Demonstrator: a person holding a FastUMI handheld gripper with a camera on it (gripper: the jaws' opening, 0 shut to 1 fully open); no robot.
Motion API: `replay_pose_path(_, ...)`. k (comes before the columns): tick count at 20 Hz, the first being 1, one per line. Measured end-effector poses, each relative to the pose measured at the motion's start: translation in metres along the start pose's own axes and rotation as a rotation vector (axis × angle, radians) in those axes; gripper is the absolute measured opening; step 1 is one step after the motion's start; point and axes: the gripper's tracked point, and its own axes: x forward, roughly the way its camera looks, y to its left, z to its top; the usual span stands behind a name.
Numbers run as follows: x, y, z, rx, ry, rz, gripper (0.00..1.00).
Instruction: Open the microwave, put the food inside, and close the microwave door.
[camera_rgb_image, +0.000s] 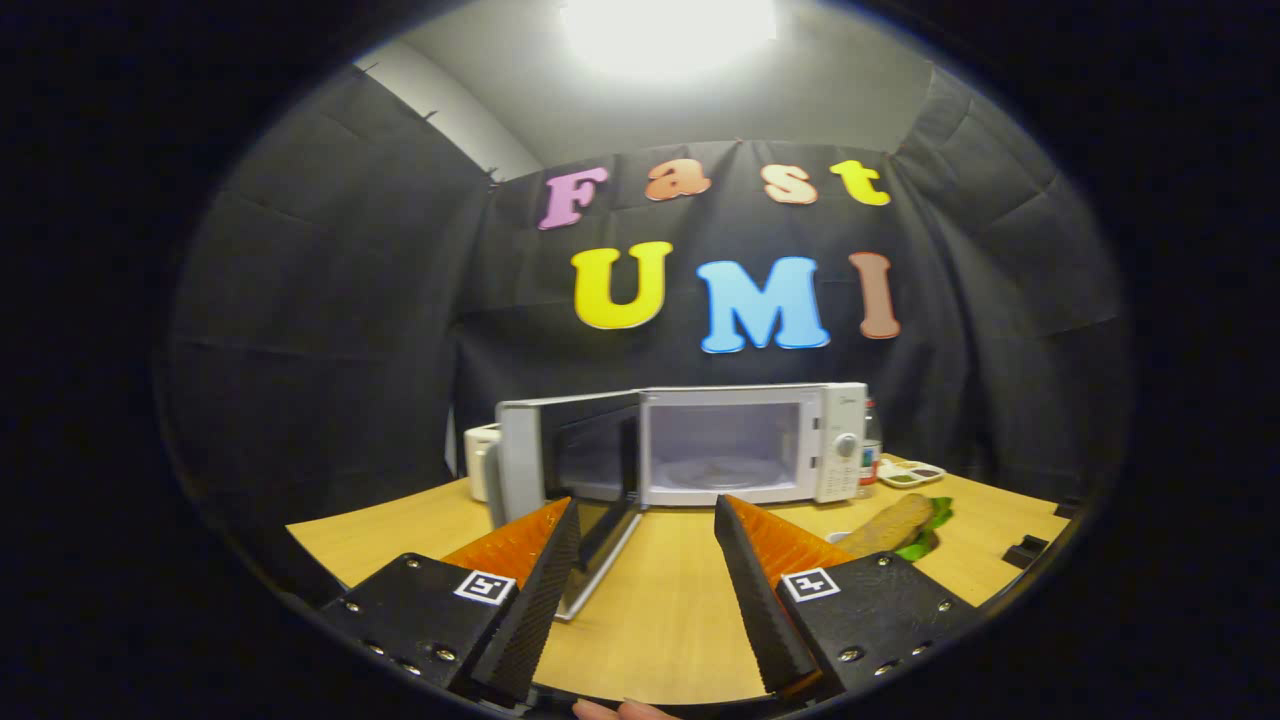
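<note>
A white microwave (745, 440) stands at the back of the wooden table (670, 610), beyond my fingers. Its door (570, 470) is swung wide open to the left, and the lit cavity with a glass turntable (715, 470) holds nothing. The food, a long brown bread roll on green leaves (890, 527), lies on the table just beyond my right finger. My gripper (645, 515) is open, with nothing between its fingers, hovering over the table in front of the microwave. The left fingertip (560, 515) overlaps the lower edge of the open door in the view.
A white kettle-like jug (482, 460) stands left of the microwave behind the door. A bottle (871, 445) and a small white dish with sauces (910, 474) sit right of it. A dark block (1030, 550) lies near the table's right edge. A fingertip of a hand (620, 710) shows below the gripper.
</note>
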Motion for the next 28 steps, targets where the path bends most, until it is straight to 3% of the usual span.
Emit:
replay_pose_path(6,0.009,-0.143,-0.022,0.097,0.024,-0.298,0.82)
replay_pose_path(12,0.028,-0.195,-0.066,0.214,0.092,-0.383,0.82)
replay_pose_path(19,0.066,-0.195,-0.099,0.301,0.14,-0.351,0.82)
replay_pose_path(21,0.07,-0.198,-0.098,0.345,0.137,-0.345,0.71)
replay_pose_path(22,0.073,-0.197,-0.097,0.365,0.139,-0.335,0.57)
replay_pose_path(23,0.075,-0.197,-0.1,0.369,0.151,-0.329,0.5)
replay_pose_path(25,0.074,-0.197,-0.096,0.366,0.147,-0.323,0.49)
replay_pose_path(26,0.078,-0.198,-0.095,0.37,0.144,-0.316,0.33)
replay_pose_path(28,0.076,-0.198,-0.09,0.37,0.149,-0.306,0.33)
